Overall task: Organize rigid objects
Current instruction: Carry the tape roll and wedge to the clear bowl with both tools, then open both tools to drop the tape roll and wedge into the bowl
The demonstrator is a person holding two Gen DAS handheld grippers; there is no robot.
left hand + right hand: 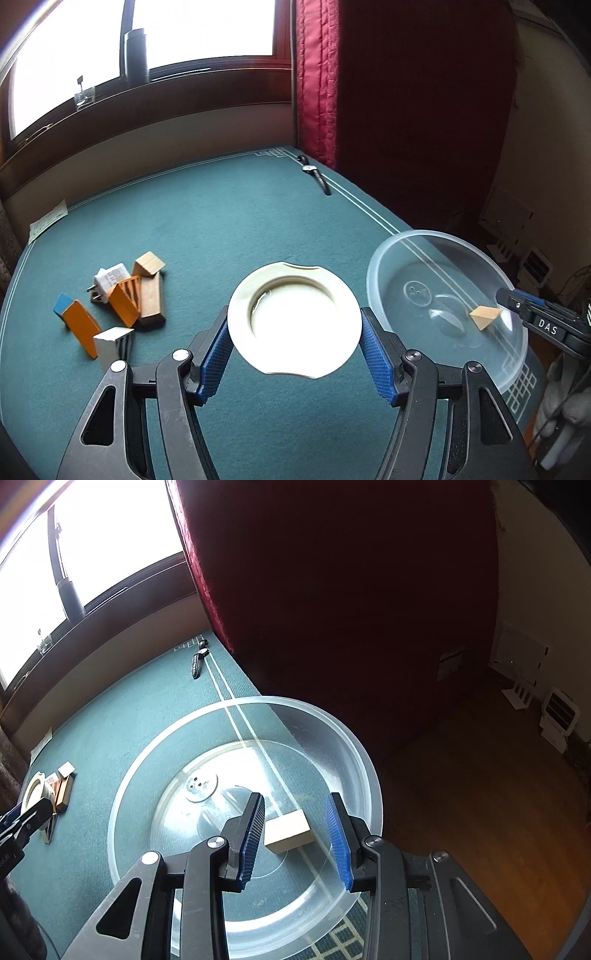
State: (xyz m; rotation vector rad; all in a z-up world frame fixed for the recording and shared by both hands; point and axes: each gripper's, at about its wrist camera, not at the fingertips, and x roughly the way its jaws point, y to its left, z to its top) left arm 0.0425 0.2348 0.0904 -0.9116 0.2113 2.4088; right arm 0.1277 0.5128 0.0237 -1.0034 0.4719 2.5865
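Left wrist view: a white ring-shaped lid (294, 320) is clamped between the blue pads of the left gripper (294, 330). "DAS" is printed on the right gripper (517, 303).

Right wrist view: the right gripper (295, 834) is spread, jaws opening; a wooden block (288, 832) lies untouched in the clear bowl (155, 760).

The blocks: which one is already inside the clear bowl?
The plain wooden wedge block, alone in the clear bowl. The other blocks lie piled on the green table.
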